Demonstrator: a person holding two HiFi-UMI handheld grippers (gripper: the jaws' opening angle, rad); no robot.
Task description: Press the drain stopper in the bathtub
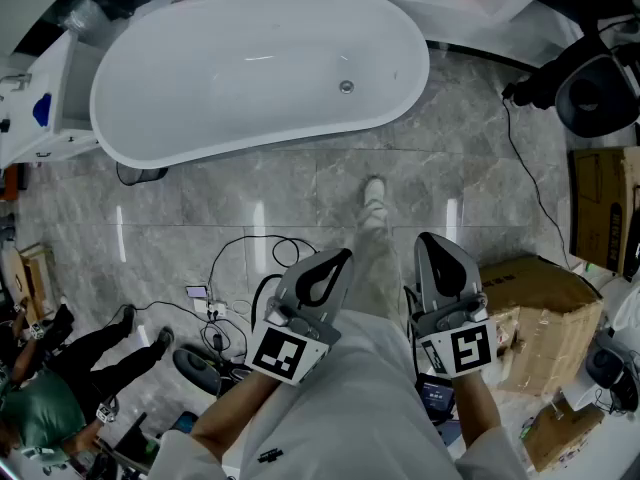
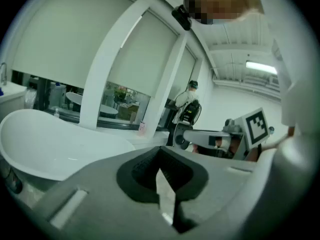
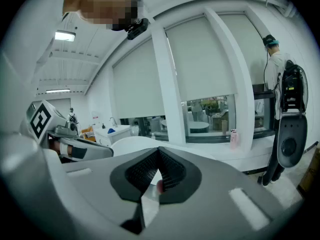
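In the head view the white bathtub (image 1: pixel 230 78) lies across 12 o'clock on the grey marble floor (image 1: pixel 200 198). Its round metal drain stopper (image 1: pixel 346 86) sits on the tub bottom toward the 1 o'clock end, untouched. Only this view shows it. Both grippers hang at 6 o'clock, well apart from the tub. The left gripper (image 1: pixel 340 260) and right gripper (image 1: pixel 432 246) point toward 12. A cardboard box (image 1: pixel 535 298) stands at 4 o'clock and loose cables (image 1: pixel 240 268) lie at 7.

The left gripper view shows its jaws closed tip to tip on nothing, with the tub's rim at 9 o'clock. The right gripper view shows the same, closed and empty. Only the gripper views show the window blinds (image 3: pixel 205 59) and a pink bottle (image 3: pixel 233 136) on the ledge.
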